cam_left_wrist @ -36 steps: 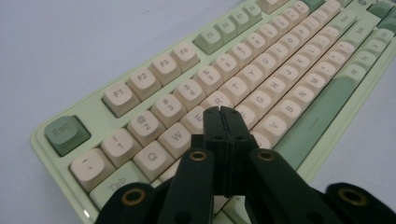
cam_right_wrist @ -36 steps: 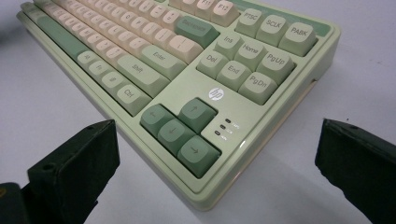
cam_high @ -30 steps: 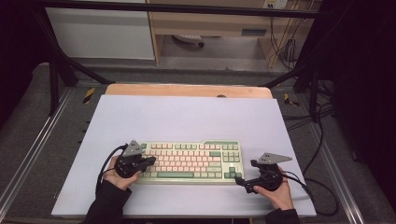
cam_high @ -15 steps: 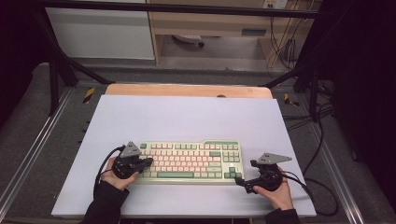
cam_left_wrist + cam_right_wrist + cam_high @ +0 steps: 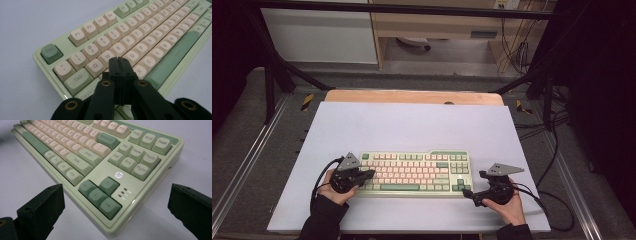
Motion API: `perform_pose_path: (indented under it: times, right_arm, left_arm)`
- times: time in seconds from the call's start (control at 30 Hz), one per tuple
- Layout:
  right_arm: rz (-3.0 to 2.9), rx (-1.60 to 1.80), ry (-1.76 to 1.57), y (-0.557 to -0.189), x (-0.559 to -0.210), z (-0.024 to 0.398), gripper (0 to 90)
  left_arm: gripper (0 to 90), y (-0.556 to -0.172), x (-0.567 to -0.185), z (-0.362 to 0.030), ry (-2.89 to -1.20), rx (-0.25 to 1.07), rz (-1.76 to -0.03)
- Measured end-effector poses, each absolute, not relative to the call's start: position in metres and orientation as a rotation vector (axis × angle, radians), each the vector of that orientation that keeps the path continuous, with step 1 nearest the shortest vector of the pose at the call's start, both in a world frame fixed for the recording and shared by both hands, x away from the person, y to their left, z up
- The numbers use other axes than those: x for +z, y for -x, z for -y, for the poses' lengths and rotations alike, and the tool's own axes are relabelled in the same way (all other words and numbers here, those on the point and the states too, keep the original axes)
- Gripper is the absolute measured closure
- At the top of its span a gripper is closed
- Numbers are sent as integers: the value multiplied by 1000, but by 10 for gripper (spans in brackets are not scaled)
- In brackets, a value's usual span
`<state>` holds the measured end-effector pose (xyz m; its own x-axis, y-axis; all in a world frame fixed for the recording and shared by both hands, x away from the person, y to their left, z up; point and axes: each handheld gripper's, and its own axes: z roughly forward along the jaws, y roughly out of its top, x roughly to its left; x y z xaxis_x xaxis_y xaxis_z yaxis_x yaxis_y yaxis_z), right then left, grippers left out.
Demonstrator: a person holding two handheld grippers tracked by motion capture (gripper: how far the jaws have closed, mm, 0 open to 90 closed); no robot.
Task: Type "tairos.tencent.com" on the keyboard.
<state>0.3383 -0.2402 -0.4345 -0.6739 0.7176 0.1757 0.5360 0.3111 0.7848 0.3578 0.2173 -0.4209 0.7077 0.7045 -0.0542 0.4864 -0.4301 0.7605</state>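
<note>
A: Item one, nearest the person?
B: Left claw [image 5: 368, 174], jaws pressed together with nothing between them, tip over the keys near the A and S at the left end of the keyboard [image 5: 414, 172]. Whether it touches a key cannot be told.

A: Item two?
B: Right claw [image 5: 468, 192], jaws spread wide, empty, set at the near right corner of the keyboard by the arrow keys [image 5: 100, 195].

A: And the keyboard?
B: Green-and-cream, HP badge [image 5: 118, 174], lying flat on the near half of the white worktop [image 5: 412, 125].

A: Farthest?
B: Wooden edge [image 5: 412, 97] behind the worktop.
</note>
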Motion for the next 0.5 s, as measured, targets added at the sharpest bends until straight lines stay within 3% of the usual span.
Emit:
perform_pose_path:
  times: [0.5]
  right_arm:
    - [-2397,1308,-1036,-341,-419,198,155]
  left_arm:
    - [898,-356,-419,-224,-2086,347,-910]
